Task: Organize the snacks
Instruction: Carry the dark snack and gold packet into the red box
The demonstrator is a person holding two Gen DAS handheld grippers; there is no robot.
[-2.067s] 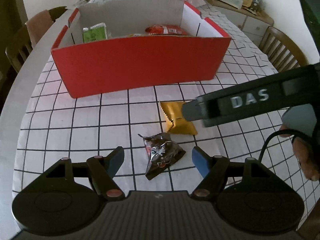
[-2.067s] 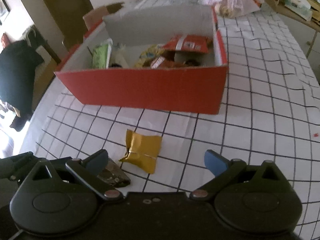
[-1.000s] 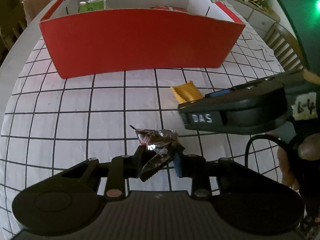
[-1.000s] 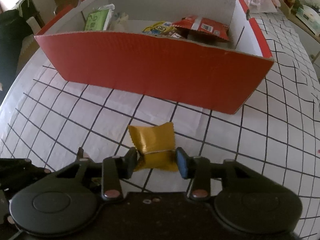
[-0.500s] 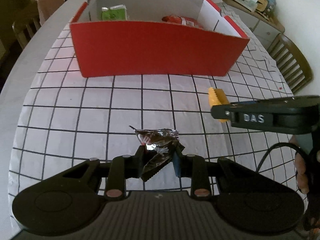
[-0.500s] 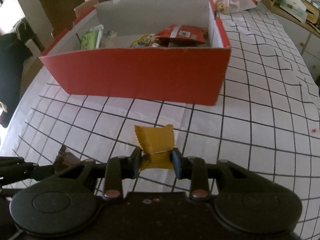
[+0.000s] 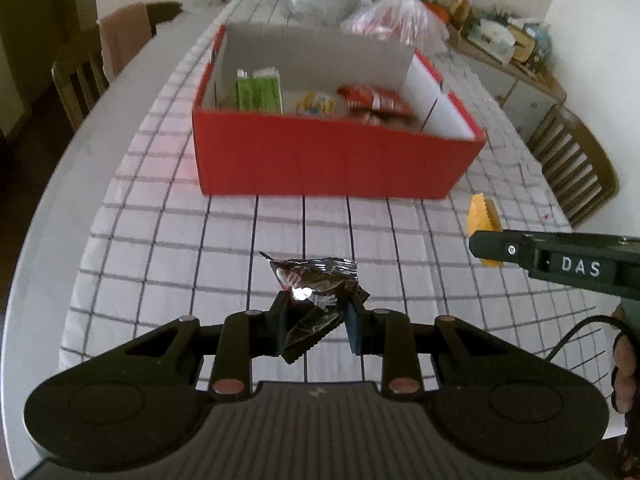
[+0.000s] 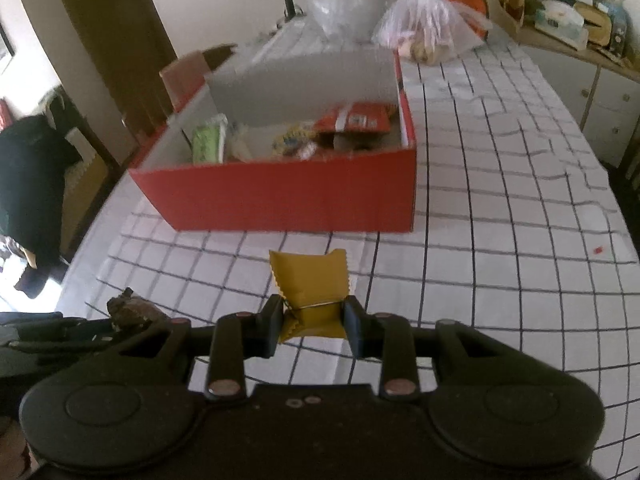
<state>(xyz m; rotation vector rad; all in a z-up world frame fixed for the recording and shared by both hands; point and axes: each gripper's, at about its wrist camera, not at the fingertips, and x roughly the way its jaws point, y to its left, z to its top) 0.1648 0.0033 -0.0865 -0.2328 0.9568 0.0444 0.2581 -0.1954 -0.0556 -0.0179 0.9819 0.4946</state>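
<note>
checked tablecloth (image 7: 168, 216) | wooden chair (image 7: 576, 168) | plastic bags (image 8: 424, 24)

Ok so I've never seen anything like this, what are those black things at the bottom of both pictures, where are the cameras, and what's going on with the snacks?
Those black shapes are hand-held grippers: a person carries one in each hand, and each has two fingers that pinch. A wide-angle camera sits on each gripper, looking forward along its fingers, so one picture is from the left and one from the right.

The left gripper pinches a dark shiny snack packet. The right gripper pinches a gold packet; in the left view it reaches in from the right side.

Ahead, on a checked tablecloth, stands an open red box already holding snacks, including a green packet and a red packet. Plastic bags sit behind it.
</note>
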